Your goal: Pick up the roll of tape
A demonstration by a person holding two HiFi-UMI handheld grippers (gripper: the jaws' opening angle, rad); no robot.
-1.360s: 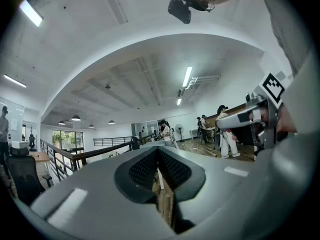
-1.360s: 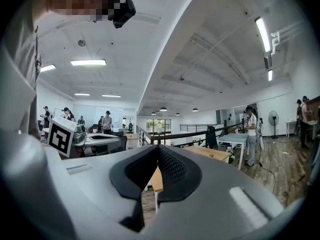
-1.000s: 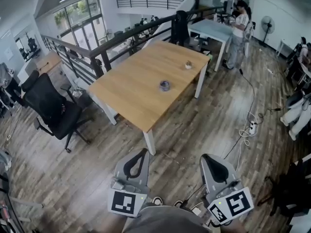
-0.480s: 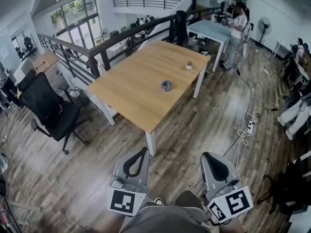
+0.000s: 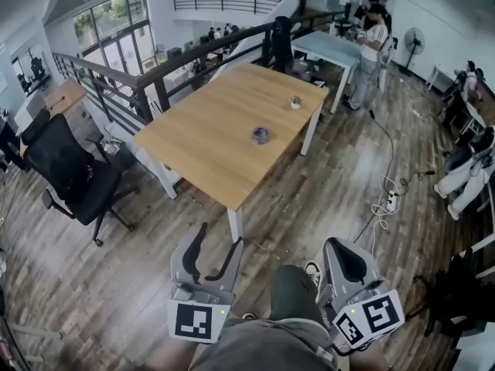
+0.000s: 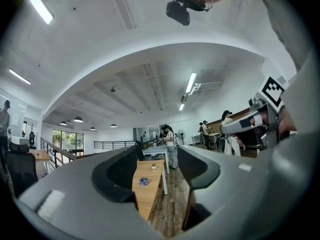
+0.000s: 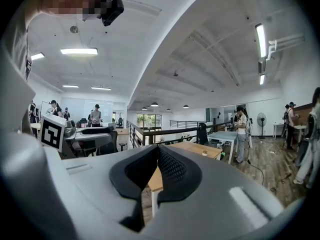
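The roll of tape [image 5: 261,135] is a small dark blue-grey ring lying flat near the middle of the wooden table [image 5: 209,137], far ahead of both grippers. A small pale object [image 5: 295,103] sits nearer the table's far end. My left gripper [image 5: 216,242] is held low before the table's near corner; its jaws are opening and nothing is between them. In the left gripper view the tape [image 6: 144,181] shows far off between the spread jaws of the left gripper [image 6: 159,171]. My right gripper [image 5: 340,246] is shut and empty. Its closed jaws [image 7: 156,151] point toward the table [image 7: 192,148].
A black office chair [image 5: 73,176] stands left of the table, with a dark railing [image 5: 155,76] behind it. A person [image 5: 370,45] stands by a pale table [image 5: 332,46] at the back right. Cables and a power strip [image 5: 387,203] lie on the wooden floor to the right.
The left gripper's jaws have gone from shut to wide apart. The view has shifted a little toward the table, and the person's leg now shows between the grippers.
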